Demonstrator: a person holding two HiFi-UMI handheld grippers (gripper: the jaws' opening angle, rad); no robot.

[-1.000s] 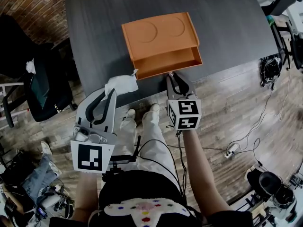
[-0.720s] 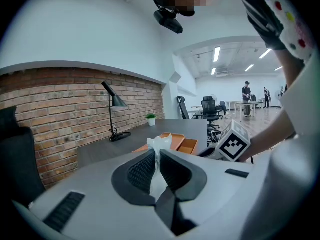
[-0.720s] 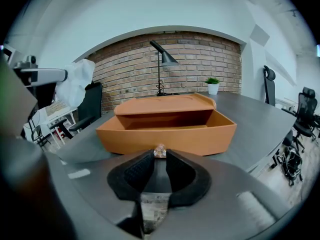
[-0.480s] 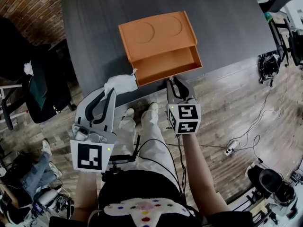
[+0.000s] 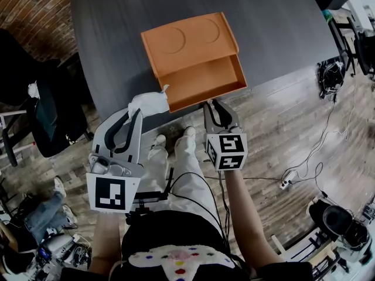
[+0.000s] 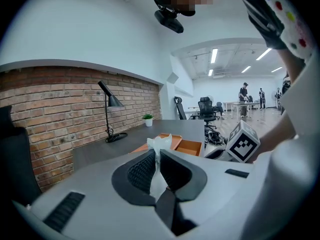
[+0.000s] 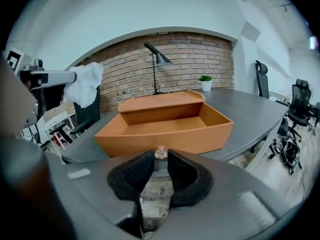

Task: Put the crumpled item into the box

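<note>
An orange box (image 5: 208, 96) lies open on the dark table (image 5: 117, 28), its lid part with two round dents at the far side. My left gripper (image 5: 140, 108) hovers at the table's near edge, left of the box, shut on a white crumpled tissue (image 5: 150, 102). In the left gripper view the tissue (image 6: 162, 143) sticks up between the pads of that gripper (image 6: 159, 158). My right gripper (image 5: 212, 105) hangs just off the box's near wall, over the floor. In the right gripper view it (image 7: 160, 159) is shut on a tiny pinkish crumpled scrap (image 7: 160, 152), with the box (image 7: 165, 139) directly ahead.
A black desk lamp (image 7: 156, 59) and a small potted plant (image 7: 205, 81) stand at the table's far side by a brick wall. A black chair (image 5: 44, 119) sits to the left. Cables (image 5: 293, 180) trail on the wood floor, and office chairs (image 7: 295, 109) stand at the right.
The box and table have slid a little left and down in the head view as the camera shifted. Both grippers keep their grips and stay near the table edge.
</note>
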